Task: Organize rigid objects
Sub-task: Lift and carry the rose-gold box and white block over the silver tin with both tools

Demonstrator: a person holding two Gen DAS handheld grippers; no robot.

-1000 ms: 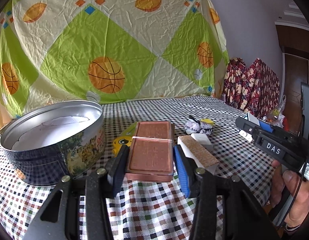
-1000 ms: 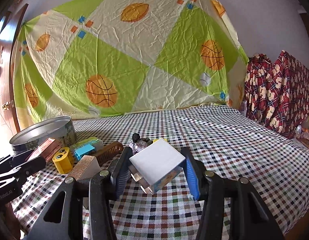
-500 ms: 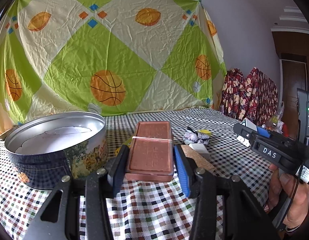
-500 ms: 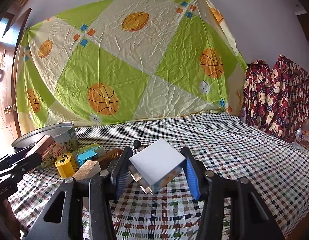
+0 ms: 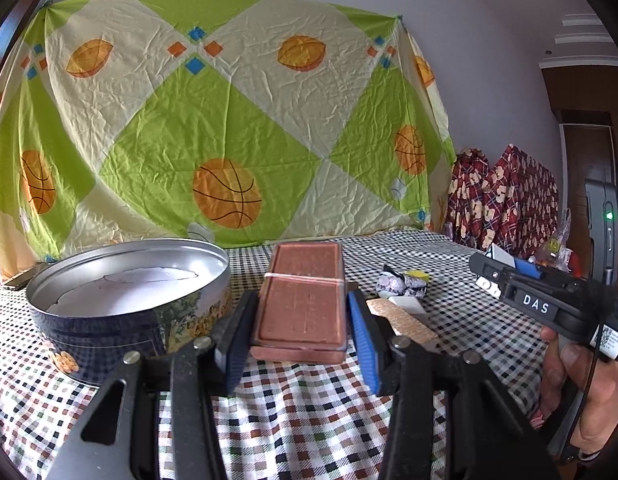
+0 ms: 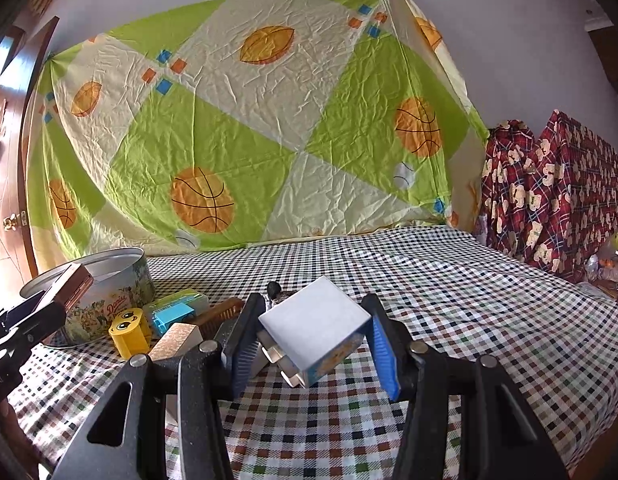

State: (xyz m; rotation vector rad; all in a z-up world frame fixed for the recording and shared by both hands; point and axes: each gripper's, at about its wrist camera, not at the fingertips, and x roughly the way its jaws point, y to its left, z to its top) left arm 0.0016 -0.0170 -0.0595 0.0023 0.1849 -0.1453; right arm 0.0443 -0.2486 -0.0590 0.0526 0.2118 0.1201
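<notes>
My left gripper (image 5: 301, 344) is shut on a flat brown box (image 5: 303, 300) bound with a white band, held above the checked cloth just right of the round tin (image 5: 121, 312). The tin is open, with white paper inside. My right gripper (image 6: 313, 344) is shut on a white cube block (image 6: 315, 330) with a coloured side, held above the cloth. In the right wrist view the left gripper (image 6: 25, 320) shows at the left edge with the brown box (image 6: 71, 286) in front of the tin (image 6: 113, 276).
A yellow cylinder with eyes (image 6: 129, 332), a blue and green toy (image 6: 177, 312), a wooden block (image 6: 175, 340) and a brown comb (image 6: 217, 312) lie beside the tin. A small wrapped object (image 5: 401, 284) lies further right. Patterned fabric (image 6: 549, 196) stands at the right.
Both grippers have risen a little with their loads. The left gripper's view has tilted upward; the tin sits slightly closer to the brown box.
</notes>
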